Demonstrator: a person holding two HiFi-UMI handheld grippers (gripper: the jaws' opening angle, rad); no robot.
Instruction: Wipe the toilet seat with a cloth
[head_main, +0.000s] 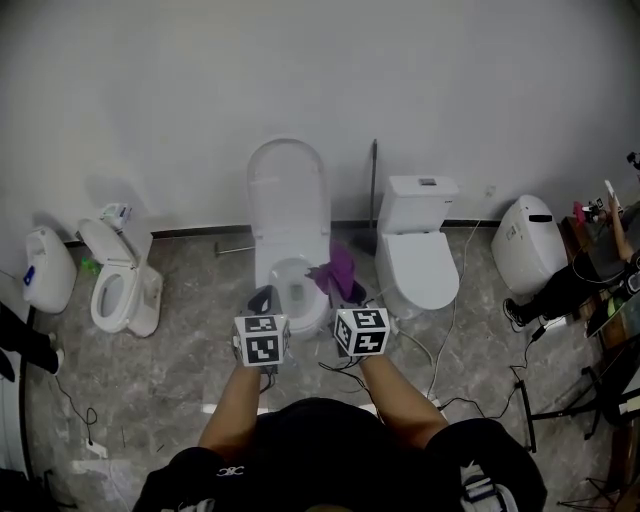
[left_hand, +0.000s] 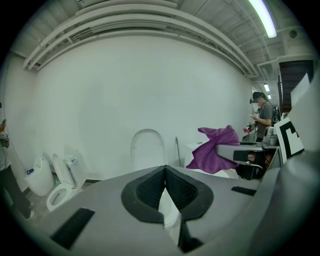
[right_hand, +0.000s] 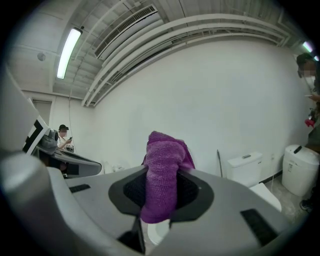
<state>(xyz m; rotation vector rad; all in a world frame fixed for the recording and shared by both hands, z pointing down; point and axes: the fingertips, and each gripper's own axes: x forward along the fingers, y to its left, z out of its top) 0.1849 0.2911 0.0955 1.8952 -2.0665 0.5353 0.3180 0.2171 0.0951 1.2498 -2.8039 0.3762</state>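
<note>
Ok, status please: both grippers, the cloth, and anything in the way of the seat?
Left gripper shut, empty. Right gripper shut on cloth, above seat, lid up. Nothing blocks the seat.

Forearms (head_main: 232, 405) extended forward, left gripper (head_main: 264, 297) closed and empty, right gripper (head_main: 352, 294) clamping cloth (head_main: 340, 270)

Test lab or showroom: several toilets (head_main: 418, 250) lined along bare wall (head_main: 300, 60), exposed-duct ceiling (right_hand: 130, 30).

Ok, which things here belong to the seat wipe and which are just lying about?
In the job:
purple cloth, clamped in the right gripper's jaws
middle toilet, lid up
left gripper, jaws shut and empty

Lying about:
small toilet at left
closed toilet at right
white jug
white rounded unit
</note>
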